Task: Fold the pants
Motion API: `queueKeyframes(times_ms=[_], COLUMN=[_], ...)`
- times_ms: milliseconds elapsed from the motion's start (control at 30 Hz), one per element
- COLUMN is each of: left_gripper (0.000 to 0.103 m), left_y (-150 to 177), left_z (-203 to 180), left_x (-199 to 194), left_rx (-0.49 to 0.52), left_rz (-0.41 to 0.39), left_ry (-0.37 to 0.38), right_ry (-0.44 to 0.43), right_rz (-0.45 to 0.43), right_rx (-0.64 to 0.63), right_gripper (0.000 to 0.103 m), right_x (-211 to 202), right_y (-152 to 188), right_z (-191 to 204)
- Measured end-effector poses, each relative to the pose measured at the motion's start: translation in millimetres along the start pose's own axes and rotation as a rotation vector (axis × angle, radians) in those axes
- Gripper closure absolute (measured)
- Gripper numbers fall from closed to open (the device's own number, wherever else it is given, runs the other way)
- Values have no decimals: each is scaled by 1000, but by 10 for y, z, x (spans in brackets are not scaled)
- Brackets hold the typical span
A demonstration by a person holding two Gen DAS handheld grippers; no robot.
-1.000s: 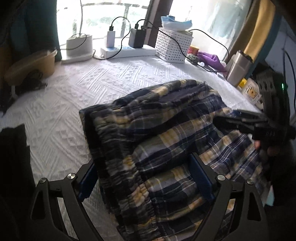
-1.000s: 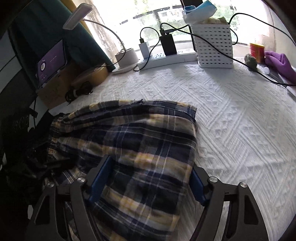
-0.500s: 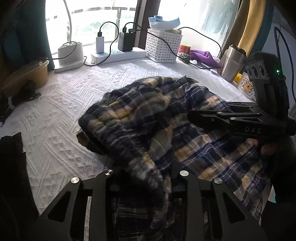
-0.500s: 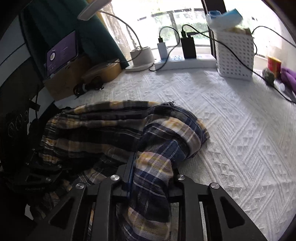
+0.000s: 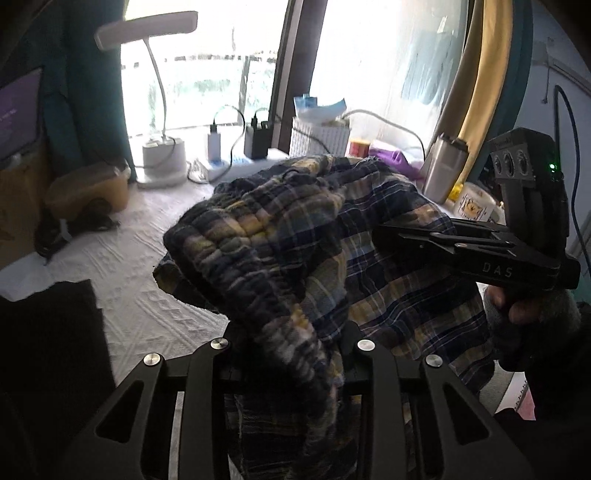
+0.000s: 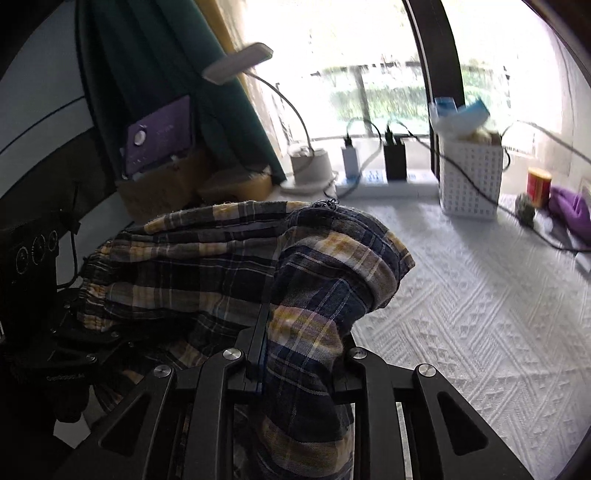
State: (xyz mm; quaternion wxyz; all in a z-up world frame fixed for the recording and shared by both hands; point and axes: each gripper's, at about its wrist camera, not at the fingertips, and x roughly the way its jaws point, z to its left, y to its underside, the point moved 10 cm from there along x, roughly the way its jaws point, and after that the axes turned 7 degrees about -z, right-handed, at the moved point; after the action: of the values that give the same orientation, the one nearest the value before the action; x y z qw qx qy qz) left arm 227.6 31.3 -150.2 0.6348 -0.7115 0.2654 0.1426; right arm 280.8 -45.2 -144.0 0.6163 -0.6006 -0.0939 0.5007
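Bright window [image 6: 388, 74] behind white textured tabletop [image 6: 480, 295]; green curtain [image 6: 155, 74].

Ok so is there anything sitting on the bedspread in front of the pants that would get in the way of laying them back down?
Nothing visible does. Both claws, left and right, are shut on the plaid pants, and the white bedspread ahead shows bare. The white basket, power strip and lamp base sit back along the window edge.

home bedroom: quilted bedspread [image 6: 480, 314], desk lamp [image 5: 147, 33], curtains [image 6: 155, 74]

Plaid pants [image 5: 303, 236] bunched in left tongs [image 5: 291, 343] (right tongs [image 5: 384, 236] alongside), above white bedspread [image 5: 122, 266]
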Motion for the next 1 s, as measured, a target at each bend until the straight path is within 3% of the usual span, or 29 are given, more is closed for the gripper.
queueKeyframes(times_ms=[633, 1000], left_gripper=[74, 74], left_y=[-226, -458], left_z=[-29, 307], left_x=[-951, -1696], left_rx=[25, 18], left_rz=[-178, -337], left_ry=[-54, -147], right_ry=[-60, -144], right_rz=[-202, -290], right_rx=[-107, -208], right_gripper=[80, 80], right_x=[-716, -868], right_y=[-377, -766], right_z=[786, 1474])
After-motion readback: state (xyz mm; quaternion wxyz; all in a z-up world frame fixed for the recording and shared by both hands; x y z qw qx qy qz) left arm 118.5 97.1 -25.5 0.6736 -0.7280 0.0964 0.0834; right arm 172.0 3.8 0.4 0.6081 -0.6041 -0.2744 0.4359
